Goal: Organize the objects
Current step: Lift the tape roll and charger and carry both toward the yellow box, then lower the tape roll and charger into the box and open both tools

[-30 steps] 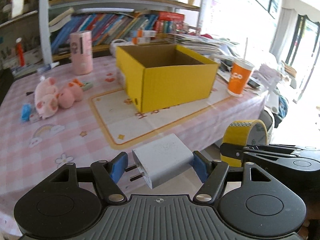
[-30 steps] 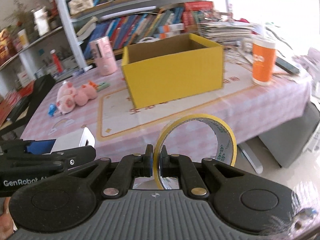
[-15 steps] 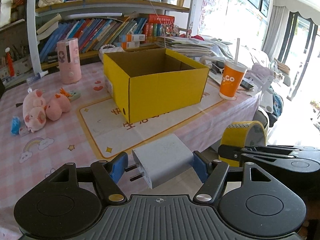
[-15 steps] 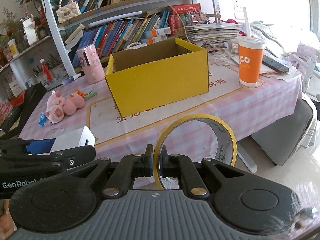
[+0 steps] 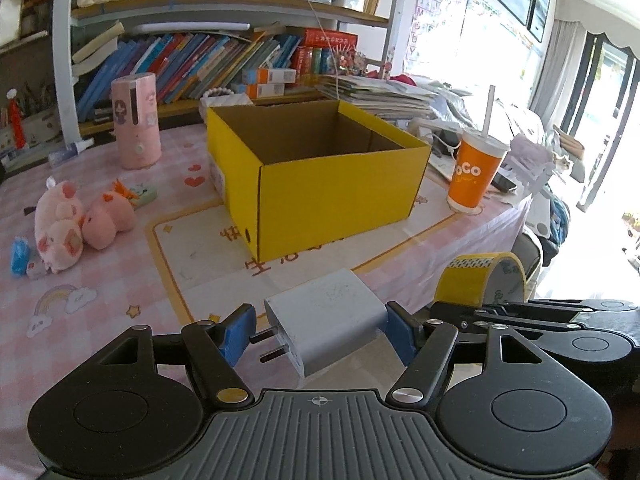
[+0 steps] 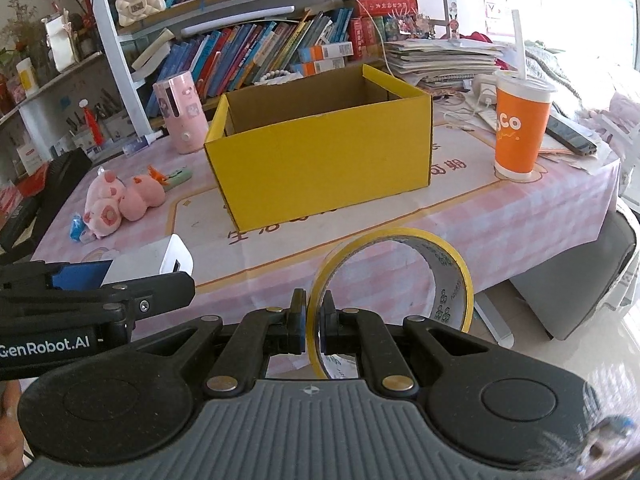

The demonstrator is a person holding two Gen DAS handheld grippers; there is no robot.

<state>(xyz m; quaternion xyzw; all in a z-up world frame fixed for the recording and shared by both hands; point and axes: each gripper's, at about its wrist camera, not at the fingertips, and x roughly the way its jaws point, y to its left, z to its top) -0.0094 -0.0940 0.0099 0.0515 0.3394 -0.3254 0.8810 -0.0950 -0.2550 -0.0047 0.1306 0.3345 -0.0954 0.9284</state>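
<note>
My left gripper [image 5: 318, 334] is shut on a white plug charger [image 5: 326, 320], prongs pointing left, held above the table's front edge. My right gripper [image 6: 313, 326] is shut on the rim of a yellow tape roll [image 6: 400, 276], held upright off the table's front edge. The open yellow cardboard box [image 5: 320, 172] stands in the middle of the table and looks empty; it also shows in the right wrist view [image 6: 320, 160]. The charger [image 6: 160, 260] and the tape roll [image 5: 480, 280] each show in the other view.
Two pink plush pigs [image 5: 76, 220] lie on the left of the pink checked tablecloth [image 5: 100, 280]. A pink cylinder [image 5: 136, 120] stands behind them. An orange cup with straw [image 5: 474, 172] stands right of the box. Bookshelves [image 5: 200, 60] line the back. A grey chair [image 6: 580, 280] stands at right.
Both grippers have moved closer to the table and higher, so the box looks larger and nearer. Each still holds its object the same way.
</note>
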